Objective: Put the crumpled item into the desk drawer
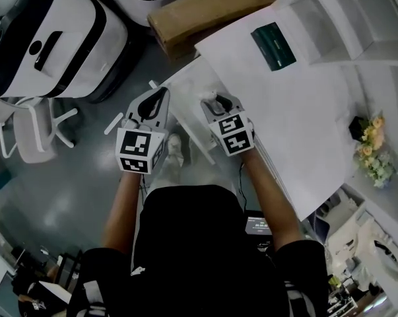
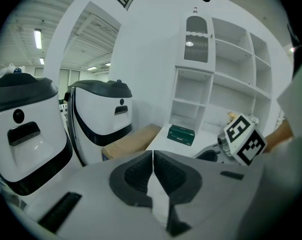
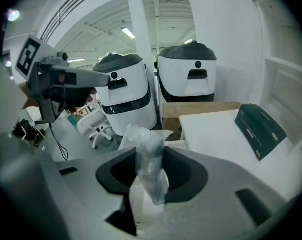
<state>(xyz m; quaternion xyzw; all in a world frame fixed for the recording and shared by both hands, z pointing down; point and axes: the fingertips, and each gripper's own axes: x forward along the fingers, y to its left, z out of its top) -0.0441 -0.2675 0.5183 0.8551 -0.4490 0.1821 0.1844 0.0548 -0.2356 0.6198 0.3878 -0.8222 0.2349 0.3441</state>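
The right gripper [image 1: 214,102] pinches the crumpled clear plastic item [image 3: 148,159], which stands upright between its jaws just at the left edge of the white surface [image 1: 284,124]. The left gripper [image 2: 153,171], its jaws pressed together on nothing, hangs further off that surface's edge

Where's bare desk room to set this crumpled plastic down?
Bare: the white desk between green box and flowers. Crowded: its left edge, near the left tongs and the right tongs gripping crumpled plastic; cardboard box by the far corner.
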